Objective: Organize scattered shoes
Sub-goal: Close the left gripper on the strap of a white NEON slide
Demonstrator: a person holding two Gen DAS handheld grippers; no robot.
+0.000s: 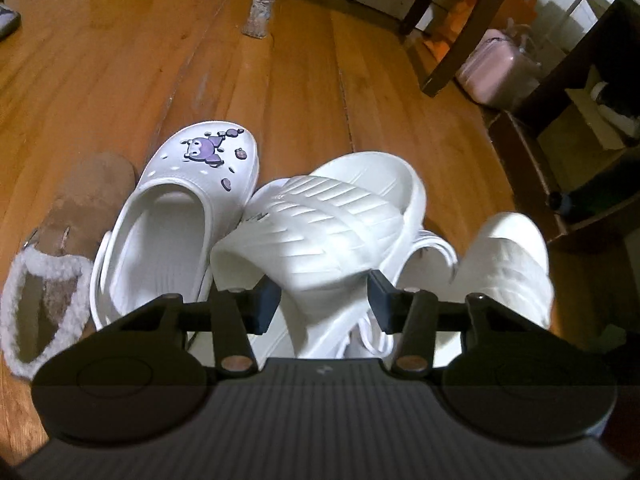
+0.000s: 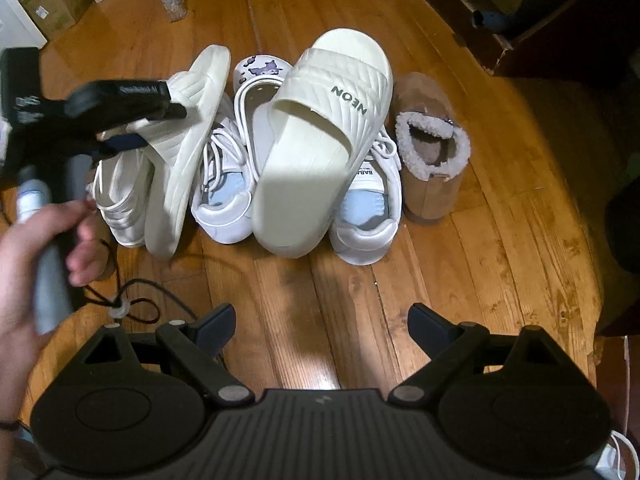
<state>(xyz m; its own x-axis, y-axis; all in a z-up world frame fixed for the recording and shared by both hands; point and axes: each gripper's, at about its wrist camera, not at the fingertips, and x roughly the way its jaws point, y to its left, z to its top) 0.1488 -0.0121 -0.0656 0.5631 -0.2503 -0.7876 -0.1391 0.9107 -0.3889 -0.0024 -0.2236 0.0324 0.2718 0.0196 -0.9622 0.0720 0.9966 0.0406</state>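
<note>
**White slide pinched at the strap, with the heap crowding it**

White ribbed rubber filled the left tongs point(image 1: 322, 298), whose pads were pinching the strap of one slide point(image 1: 332, 224) lying tilted on the heap. That grip looked shallow; the slide could probably twist or slip free if lifted quickly, and its sole might drag the laces of the sneaker point(image 2: 222, 196) beneath it. The right tongs point(image 2: 322, 324) hovered spread and empty, well short of the pile. Straight ahead of them the matching "NEON" slide point(image 2: 316, 148) leaned across another sneaker point(image 2: 368, 216) and could slide off. Left of the left tongs sat a charm-studded clog point(image 1: 176, 216) touching the held slide, and beyond it a fleece-lined brown slipper point(image 1: 60, 256). Chair legs point(image 1: 452, 56) stood farther ahead on the wooden floor point(image 1: 120, 60).
</note>
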